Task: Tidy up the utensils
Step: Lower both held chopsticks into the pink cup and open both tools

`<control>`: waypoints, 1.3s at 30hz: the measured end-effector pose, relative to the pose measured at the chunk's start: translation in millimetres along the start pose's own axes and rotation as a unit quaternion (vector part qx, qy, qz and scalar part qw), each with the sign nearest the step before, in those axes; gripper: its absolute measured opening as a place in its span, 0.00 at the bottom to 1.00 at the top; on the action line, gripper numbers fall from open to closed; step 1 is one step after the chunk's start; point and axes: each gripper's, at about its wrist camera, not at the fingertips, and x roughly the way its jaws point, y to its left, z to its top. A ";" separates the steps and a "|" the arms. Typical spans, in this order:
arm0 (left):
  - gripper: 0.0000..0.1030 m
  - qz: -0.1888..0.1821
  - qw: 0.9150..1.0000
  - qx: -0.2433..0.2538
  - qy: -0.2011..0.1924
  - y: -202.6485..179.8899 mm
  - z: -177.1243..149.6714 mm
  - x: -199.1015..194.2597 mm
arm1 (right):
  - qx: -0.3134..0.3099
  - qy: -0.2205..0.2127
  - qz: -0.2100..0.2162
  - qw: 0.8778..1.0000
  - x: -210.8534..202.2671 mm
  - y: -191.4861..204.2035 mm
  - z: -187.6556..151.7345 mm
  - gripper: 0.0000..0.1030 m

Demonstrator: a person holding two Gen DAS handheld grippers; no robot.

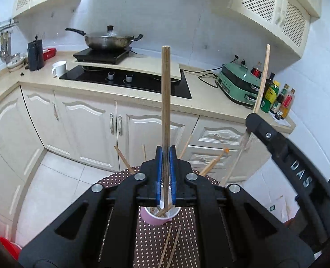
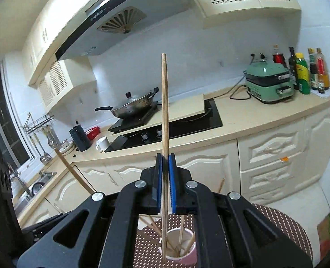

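My left gripper (image 1: 165,150) is shut on a wooden chopstick (image 1: 165,102) that stands upright between the blue pads. Below it a pink cup (image 1: 159,217) holds several chopsticks on a brown dotted table (image 1: 151,243). Two loose chopsticks (image 1: 170,248) lie on the table in front of the cup. My right gripper (image 2: 165,157) is shut on another upright chopstick (image 2: 164,116), its lower end hanging just in front of the pink cup (image 2: 182,253). The right gripper's black body (image 1: 283,149) and its chopstick (image 1: 263,78) show at the right of the left wrist view.
Beyond the table runs a kitchen counter (image 1: 209,102) with a black hob (image 1: 129,81), a wok (image 1: 111,40), a white mug (image 1: 59,68), a green cooker (image 1: 240,84) and several bottles (image 1: 276,98). Cabinet doors (image 1: 86,131) stand below. A sink (image 2: 39,181) lies at far left.
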 end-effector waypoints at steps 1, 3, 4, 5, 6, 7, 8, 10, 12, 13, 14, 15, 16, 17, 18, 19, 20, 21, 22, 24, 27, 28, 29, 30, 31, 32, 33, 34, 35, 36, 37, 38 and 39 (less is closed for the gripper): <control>0.06 0.001 1.000 -0.001 0.001 2.5 -2.0 7.1 | -0.005 0.000 -0.001 1.000 9.1 -3.5 -6.7 0.04; 0.06 0.002 1.000 0.000 0.007 6.4 -6.0 18.8 | -0.003 0.004 0.006 1.000 21.7 -10.5 -16.1 0.04; 0.06 0.002 1.000 0.000 0.010 8.6 -8.1 24.7 | 0.002 0.007 0.010 1.000 27.7 -14.7 -21.2 0.04; 0.06 0.004 1.000 0.003 0.012 10.6 -11.5 32.5 | 0.006 0.011 0.012 1.000 34.9 -19.9 -27.3 0.04; 0.06 0.010 1.000 0.008 0.013 12.2 -15.1 39.5 | 0.005 0.013 0.011 1.000 39.6 -22.9 -31.8 0.04; 0.06 0.013 1.000 0.011 0.014 13.4 -18.1 44.2 | 0.001 0.013 0.008 1.000 44.0 -25.7 -37.2 0.04; 0.06 0.012 1.000 0.010 0.019 16.4 -22.4 51.9 | 0.000 0.012 0.008 1.000 46.6 -28.0 -41.6 0.04; 0.06 0.010 0.999 0.008 0.030 20.1 -29.3 63.2 | 0.002 0.014 0.014 1.000 51.5 -32.5 -49.2 0.04; 0.06 0.012 0.999 0.015 0.032 18.9 -34.2 69.5 | -0.003 0.014 0.014 1.000 56.6 -35.5 -57.4 0.04; 0.06 0.012 0.999 0.019 0.034 18.5 -36.6 72.6 | -0.005 0.015 0.015 1.000 58.7 -36.3 -60.5 0.04; 0.06 0.012 0.999 0.024 0.037 17.6 -40.1 76.4 | -0.006 0.014 0.017 1.000 60.5 -37.5 -64.0 0.04; 0.06 0.011 0.999 0.026 0.039 16.9 -42.9 79.3 | -0.007 0.013 0.019 1.000 61.8 -38.4 -67.0 0.04; 0.06 0.011 0.999 0.027 0.041 16.5 -44.7 81.6 | -0.008 0.011 0.019 1.000 62.7 -39.0 -69.0 0.04; 0.06 0.012 0.999 0.030 0.041 15.9 -47.9 84.2 | -0.010 0.010 0.019 1.000 64.0 -39.4 -71.8 0.04; 0.06 0.014 0.999 0.033 0.041 16.0 -49.7 86.4 | -0.011 0.007 0.020 1.000 65.6 -39.4 -75.0 0.04; 0.06 0.014 0.998 0.035 0.043 16.0 -52.9 88.9 | -0.012 0.005 0.021 1.000 65.9 -39.1 -77.8 0.04; 0.06 0.013 0.998 0.035 0.045 16.0 -54.7 90.5 | -0.013 0.004 0.022 1.000 67.2 -39.2 -79.6 0.04; 0.06 0.013 0.998 0.034 0.048 17.0 -57.5 92.5 | -0.016 0.005 0.022 1.000 68.7 -38.2 -82.9 0.04; 0.06 0.013 0.998 0.033 0.051 17.9 -60.4 94.4 | -0.019 0.007 0.022 1.000 70.8 -37.1 -86.5 0.04; 0.06 0.016 0.998 0.032 0.053 20.3 -66.9 97.8 | -0.021 0.014 0.025 0.999 74.7 -37.0 -91.7 0.04; 0.07 0.018 0.998 0.041 0.040 21.8 -69.9 96.1 | -0.013 0.028 0.029 0.999 78.7 -38.5 -102.6 0.04; 0.07 0.016 0.998 0.040 0.038 23.1 -70.4 96.1 | -0.014 0.034 0.028 0.999 80.2 -38.7 -106.7 0.04; 0.07 0.014 0.999 0.038 0.036 24.8 -71.0 95.9 | -0.015 0.037 0.027 0.999 80.4 -38.7 -109.9 0.04; 0.07 0.013 0.999 0.036 0.035 26.0 -71.4 95.6 | -0.015 0.043 0.030 0.999 80.5 -38.3 -113.6 0.05; 0.07 0.009 0.999 0.035 0.034 26.7 -71.8 95.1 | -0.015 0.047 0.032 0.998 80.4 -38.0 -116.2 0.05; 0.07 0.007 0.999 0.034 0.032 27.5 -72.6 94.5 | -0.018 0.051 0.036 0.998 79.3 -36.2 -118.9 0.05; 0.07 0.005 0.999 0.034 0.029 27.8 -73.8 93.8 | -0.021 0.053 0.036 0.998 78.5 -35.2 -120.4 0.05; 0.07 0.005 0.999 0.035 0.027 28.0 -74.6 93.3 | -0.025 0.056 0.036 0.997 78.1 -33.6 -121.1 0.04; 0.08 0.007 0.999 0.038 0.026 27.7 -75.6 92.8 | -0.027 0.060 0.034 0.997 77.7 -32.3 -122.3 0.04; 0.08 0.009 0.999 0.040 0.026 27.8 -76.5 92.7 | -0.025 0.064 0.032 0.997 77.7 -32.1 -123.0 0.05; 0.09 0.011 0.999 0.039 0.028 28.3 -77.8 93.6 | -0.019 0.071 0.032 0.997 78.4 -33.2 -123.5 0.05; 0.09 0.012 0.999 0.038 0.030 28.7 -78.5 94.7 | -0.011 0.078 0.034 0.996 78.8 -34.7 -123.4 0.05; 0.10 0.015 0.999 0.039 0.033 28.2 -79.5 95.9 | -0.006 0.084 0.032 0.996 79.3 -35.7 -123.7 0.05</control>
